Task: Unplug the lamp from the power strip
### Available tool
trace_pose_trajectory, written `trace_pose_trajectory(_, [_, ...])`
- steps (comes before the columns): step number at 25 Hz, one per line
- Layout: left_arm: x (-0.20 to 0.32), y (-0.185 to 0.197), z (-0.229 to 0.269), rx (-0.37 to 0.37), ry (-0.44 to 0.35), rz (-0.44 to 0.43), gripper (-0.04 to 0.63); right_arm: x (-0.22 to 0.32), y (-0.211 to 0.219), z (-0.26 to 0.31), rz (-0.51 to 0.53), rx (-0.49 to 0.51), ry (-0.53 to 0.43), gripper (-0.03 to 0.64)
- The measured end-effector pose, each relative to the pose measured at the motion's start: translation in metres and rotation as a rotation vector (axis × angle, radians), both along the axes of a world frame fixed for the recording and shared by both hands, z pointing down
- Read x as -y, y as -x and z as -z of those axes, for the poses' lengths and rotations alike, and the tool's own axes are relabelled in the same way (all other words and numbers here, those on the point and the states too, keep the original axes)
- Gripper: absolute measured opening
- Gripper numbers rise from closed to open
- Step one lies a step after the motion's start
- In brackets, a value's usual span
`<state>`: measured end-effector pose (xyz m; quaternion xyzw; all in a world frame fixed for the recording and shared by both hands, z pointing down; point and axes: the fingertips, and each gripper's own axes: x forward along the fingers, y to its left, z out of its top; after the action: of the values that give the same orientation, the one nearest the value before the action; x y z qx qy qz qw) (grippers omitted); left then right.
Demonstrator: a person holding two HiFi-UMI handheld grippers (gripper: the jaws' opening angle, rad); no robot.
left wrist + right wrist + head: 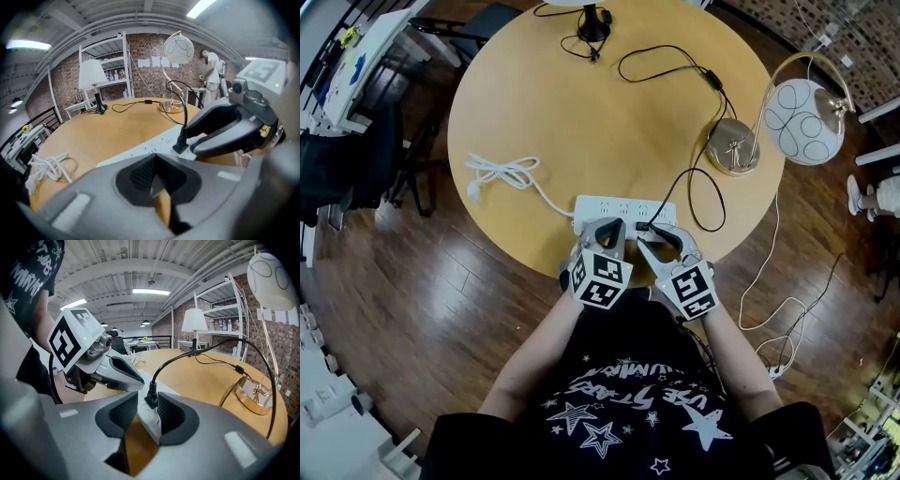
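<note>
The white power strip (609,204) lies near the round table's front edge. A black plug (644,226) stands in it, and its cord runs to the brass base (733,147) of the globe lamp (803,122). My right gripper (658,232) is open. In the right gripper view the plug (151,397) stands between the two pads (169,411), which are not pressing on it, with the strip's end (150,423) under them. My left gripper (605,225) is shut with nothing in it, its tips at the strip's near edge (140,150), just left of the plug (180,143).
A coiled white cord (502,173) trails from the strip's left end. A second lamp (593,19) with its own black cord stands at the table's far edge. Chairs (441,141) stand left of the table. Cables (778,328) lie on the wooden floor at right.
</note>
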<state>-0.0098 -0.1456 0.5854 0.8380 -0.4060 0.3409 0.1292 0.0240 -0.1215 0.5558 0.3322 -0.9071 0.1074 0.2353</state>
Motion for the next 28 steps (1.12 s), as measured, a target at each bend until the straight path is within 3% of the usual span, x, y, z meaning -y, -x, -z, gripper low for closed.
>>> trace_pose_trajectory(9, [-0.001, 0.000, 0.001, -0.005, 0.010, -0.011, 0.003, 0.012, 0.007, -0.004, 0.079, -0.086, -0.044, 0.138])
trace_pose_trajectory(14, [-0.001, -0.001, 0.000, -0.011, 0.015, -0.009, 0.003, 0.013, 0.010, -0.004, 0.128, -0.137, -0.069, 0.104])
trace_pose_trajectory(28, [0.001, -0.001, 0.001, -0.042, 0.022, 0.010, 0.003, 0.011, 0.010, -0.005, 0.178, -0.057, -0.035, 0.064])
